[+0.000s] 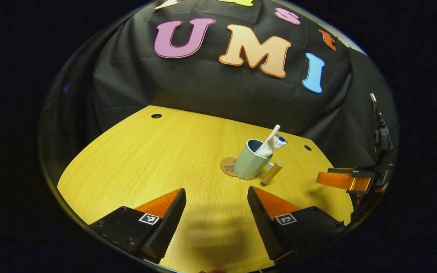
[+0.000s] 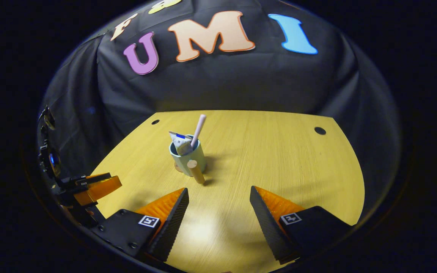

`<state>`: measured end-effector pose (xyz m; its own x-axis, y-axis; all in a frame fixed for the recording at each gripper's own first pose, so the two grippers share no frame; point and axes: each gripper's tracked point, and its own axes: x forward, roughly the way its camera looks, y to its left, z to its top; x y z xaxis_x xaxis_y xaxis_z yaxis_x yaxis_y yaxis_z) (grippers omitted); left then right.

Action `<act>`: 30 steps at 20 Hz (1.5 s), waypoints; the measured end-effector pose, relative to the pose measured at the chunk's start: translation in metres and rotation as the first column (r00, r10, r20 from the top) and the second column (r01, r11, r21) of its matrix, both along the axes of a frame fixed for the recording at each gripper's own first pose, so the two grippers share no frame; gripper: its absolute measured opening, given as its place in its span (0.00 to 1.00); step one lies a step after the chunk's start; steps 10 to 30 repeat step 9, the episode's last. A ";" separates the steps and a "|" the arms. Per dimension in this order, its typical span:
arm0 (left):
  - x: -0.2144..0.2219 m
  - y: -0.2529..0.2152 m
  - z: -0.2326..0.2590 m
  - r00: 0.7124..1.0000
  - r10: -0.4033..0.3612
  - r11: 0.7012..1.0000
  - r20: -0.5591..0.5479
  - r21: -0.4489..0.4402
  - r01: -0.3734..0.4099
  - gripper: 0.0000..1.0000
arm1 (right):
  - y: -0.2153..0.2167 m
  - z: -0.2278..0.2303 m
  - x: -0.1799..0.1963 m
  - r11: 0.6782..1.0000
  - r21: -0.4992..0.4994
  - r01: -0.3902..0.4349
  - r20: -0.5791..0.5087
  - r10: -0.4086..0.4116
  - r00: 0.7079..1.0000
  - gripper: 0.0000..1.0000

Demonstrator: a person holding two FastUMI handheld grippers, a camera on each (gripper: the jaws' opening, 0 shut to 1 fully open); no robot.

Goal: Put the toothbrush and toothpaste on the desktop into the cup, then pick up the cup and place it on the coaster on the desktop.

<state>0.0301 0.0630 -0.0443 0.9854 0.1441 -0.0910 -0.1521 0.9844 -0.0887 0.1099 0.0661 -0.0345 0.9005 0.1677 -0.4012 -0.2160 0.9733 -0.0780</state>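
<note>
Evidently, the task is close to complete. The toothbrush (image 2: pixel 199 127) and the toothpaste (image 2: pixel 180 142) are seen standing inside the cup (image 2: pixel 189 159), both leaning against its rim. The cup is set on the desktop (image 2: pixel 279 159), and the coaster (image 1: pixel 228 165) is visible partly beneath its base in the left gripper view, so the cup is judged to rest on the coaster, though how well it is centred cannot be told. The cup's wooden handle (image 2: pixel 195 171) is pointed toward the right gripper (image 2: pixel 218 212). The left gripper (image 1: pixel 216 212) is held well back from the cup with its fingers spread and nothing between them; the right gripper is likewise spread and empty, apart from the cup. Nothing further is judged to remain except withdrawal.
</note>
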 end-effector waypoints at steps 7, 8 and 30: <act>0.013 -0.015 -0.001 0.998 -0.049 0.998 -0.033 0.029 0.050 0.94 | -0.022 0.016 -0.018 0.998 0.027 0.063 0.054 -0.064 0.996 0.99; 0.015 -0.019 0.000 0.998 -0.061 0.998 -0.035 0.030 0.062 0.94 | -0.023 0.019 -0.019 0.997 0.032 0.069 0.065 -0.071 0.995 0.99; 0.018 -0.024 0.002 0.997 -0.074 0.997 -0.036 0.031 0.075 0.94 | -0.024 0.022 -0.020 0.997 0.036 0.074 0.070 -0.076 0.995 0.99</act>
